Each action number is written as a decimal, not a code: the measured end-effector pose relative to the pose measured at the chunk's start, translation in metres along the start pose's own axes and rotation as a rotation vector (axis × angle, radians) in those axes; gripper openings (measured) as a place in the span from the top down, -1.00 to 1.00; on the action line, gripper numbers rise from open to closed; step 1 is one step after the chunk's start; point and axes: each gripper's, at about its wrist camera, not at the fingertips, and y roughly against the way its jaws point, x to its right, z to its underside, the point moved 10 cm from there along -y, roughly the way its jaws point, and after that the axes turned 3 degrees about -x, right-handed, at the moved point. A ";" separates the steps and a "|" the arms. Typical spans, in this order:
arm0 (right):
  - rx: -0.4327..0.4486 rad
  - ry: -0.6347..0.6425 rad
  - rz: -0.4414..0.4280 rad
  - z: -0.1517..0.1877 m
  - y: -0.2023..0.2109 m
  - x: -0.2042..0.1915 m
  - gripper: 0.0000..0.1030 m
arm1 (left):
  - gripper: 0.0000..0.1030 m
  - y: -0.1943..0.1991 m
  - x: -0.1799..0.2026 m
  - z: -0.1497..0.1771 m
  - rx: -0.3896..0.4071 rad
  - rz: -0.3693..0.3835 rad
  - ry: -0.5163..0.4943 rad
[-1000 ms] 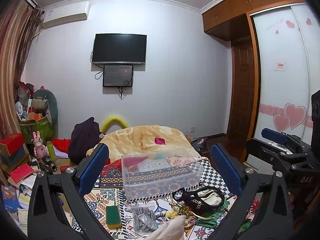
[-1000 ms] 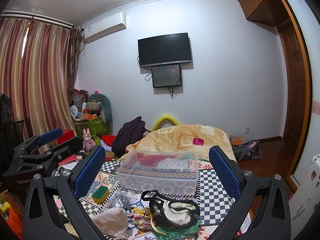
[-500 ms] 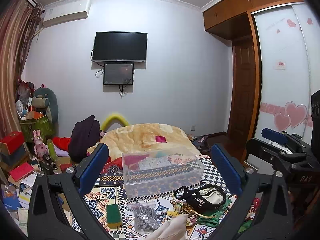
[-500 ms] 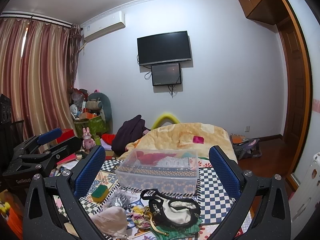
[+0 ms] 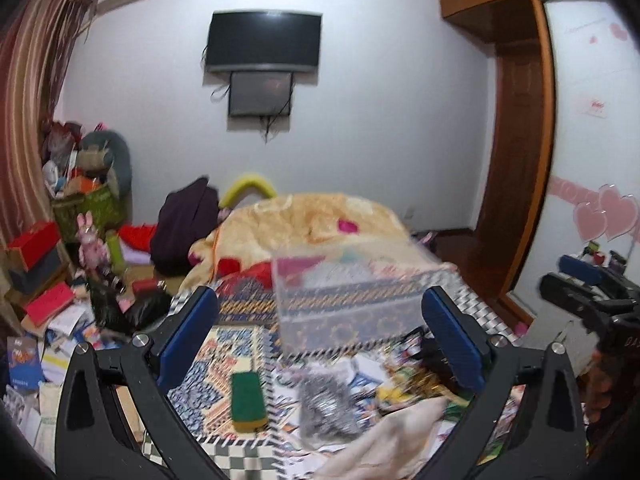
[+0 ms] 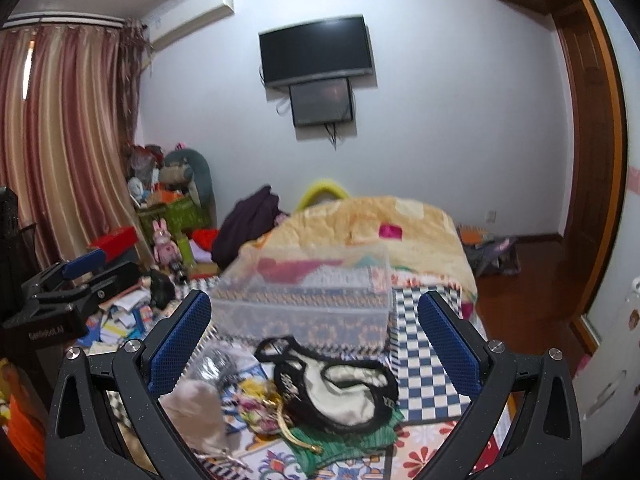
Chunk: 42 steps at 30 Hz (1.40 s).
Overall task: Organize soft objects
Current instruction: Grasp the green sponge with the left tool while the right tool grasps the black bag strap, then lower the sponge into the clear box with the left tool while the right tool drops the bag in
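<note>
A clear plastic box (image 5: 352, 300) stands on the patterned cloth, also in the right wrist view (image 6: 308, 300). In front of it lie a green-and-yellow sponge (image 5: 248, 400), a silvery scrunched bag (image 5: 326, 404), a cream cloth (image 5: 388, 440) and, in the right wrist view, a black-and-cream pouch (image 6: 340, 388) on green fabric (image 6: 352, 436). My left gripper (image 5: 320, 340) is open and empty above the sponge and bag. My right gripper (image 6: 314, 344) is open and empty above the pouch. Each gripper shows at the other view's edge (image 5: 588, 292) (image 6: 60, 296).
A bed with a yellow blanket (image 5: 312, 220) lies behind the box. Clutter of boxes, papers and toys (image 5: 60, 280) fills the floor on the left. A wooden door (image 5: 516, 160) and wardrobe stand on the right. A TV (image 5: 264, 42) hangs on the far wall.
Both views have shifted: the grippers moved forward and tilted down toward the items in front of the box. The image is motion-blurred now. Both stay open.
</note>
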 end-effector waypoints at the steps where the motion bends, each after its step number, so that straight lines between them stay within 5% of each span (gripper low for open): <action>1: -0.015 -0.001 0.008 0.004 -0.005 0.004 -1.00 | -1.00 -0.006 -0.005 0.005 -0.016 -0.012 0.001; 7: -0.130 -0.035 0.023 0.036 -0.030 0.026 -1.00 | -0.99 -0.042 -0.034 0.047 -0.126 -0.020 0.039; 15: -0.217 -0.070 -0.049 0.062 -0.043 0.025 -1.00 | -0.59 -0.077 -0.075 0.100 -0.282 -0.048 0.139; 24: -0.258 -0.020 -0.121 0.069 -0.061 -0.005 -0.91 | -0.07 -0.101 -0.070 0.130 -0.385 -0.020 0.153; 26: -0.263 0.001 -0.127 0.070 -0.064 -0.010 -0.73 | 0.17 -0.103 -0.069 0.135 -0.407 -0.010 0.156; 30: -0.301 0.019 -0.140 0.075 -0.076 -0.016 -0.35 | 0.30 -0.102 -0.067 0.138 -0.416 -0.004 0.152; 35: -0.353 -0.003 -0.195 0.082 -0.084 -0.022 0.46 | 0.32 -0.093 -0.063 0.134 -0.403 0.014 0.156; 42: -0.283 -0.015 -0.182 0.064 -0.069 -0.015 0.69 | 0.32 -0.071 -0.052 0.100 -0.322 0.024 0.127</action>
